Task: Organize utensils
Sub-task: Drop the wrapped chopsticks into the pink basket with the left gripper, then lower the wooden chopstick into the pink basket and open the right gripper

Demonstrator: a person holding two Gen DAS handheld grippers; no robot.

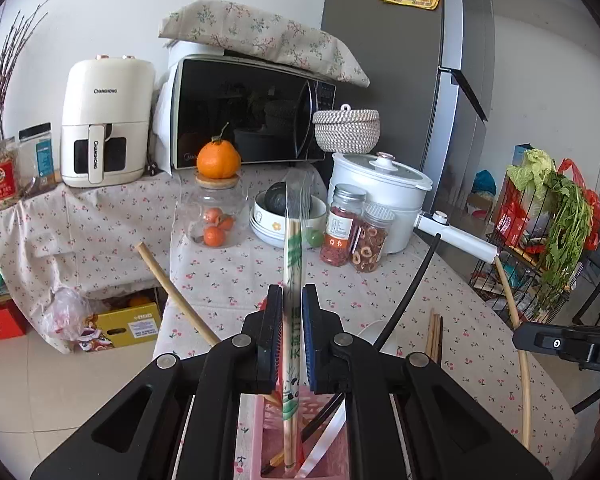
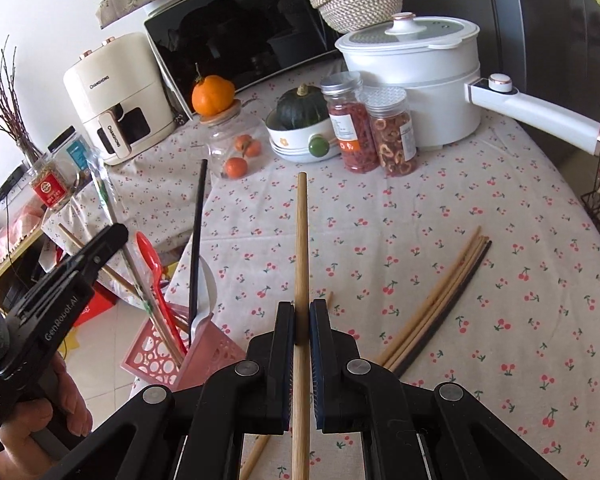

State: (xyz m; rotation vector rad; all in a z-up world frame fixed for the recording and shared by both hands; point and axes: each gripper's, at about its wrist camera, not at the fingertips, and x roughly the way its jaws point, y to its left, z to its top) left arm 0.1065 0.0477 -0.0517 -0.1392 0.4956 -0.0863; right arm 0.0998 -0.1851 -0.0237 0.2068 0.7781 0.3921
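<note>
My left gripper (image 1: 291, 292) is shut on a pair of wrapped chopsticks (image 1: 293, 264) in a clear printed sleeve, held upright with the lower end inside the pink utensil basket (image 1: 252, 432). The basket (image 2: 216, 354) stands at the table's left edge and holds a red spoon (image 2: 156, 272), a black chopstick (image 2: 196, 240) and a white utensil. My right gripper (image 2: 301, 304) is shut on a wooden stick (image 2: 301, 240) that points away over the table. Several loose chopsticks (image 2: 440, 300) lie on the cloth to its right.
At the back of the cherry-print tablecloth (image 2: 480, 240) stand a white pot with a long handle (image 2: 420, 76), two spice jars (image 2: 372, 128), a bowl with a squash (image 2: 300, 136), a glass jar of oranges (image 2: 236, 148), a microwave and an air fryer (image 2: 116, 96).
</note>
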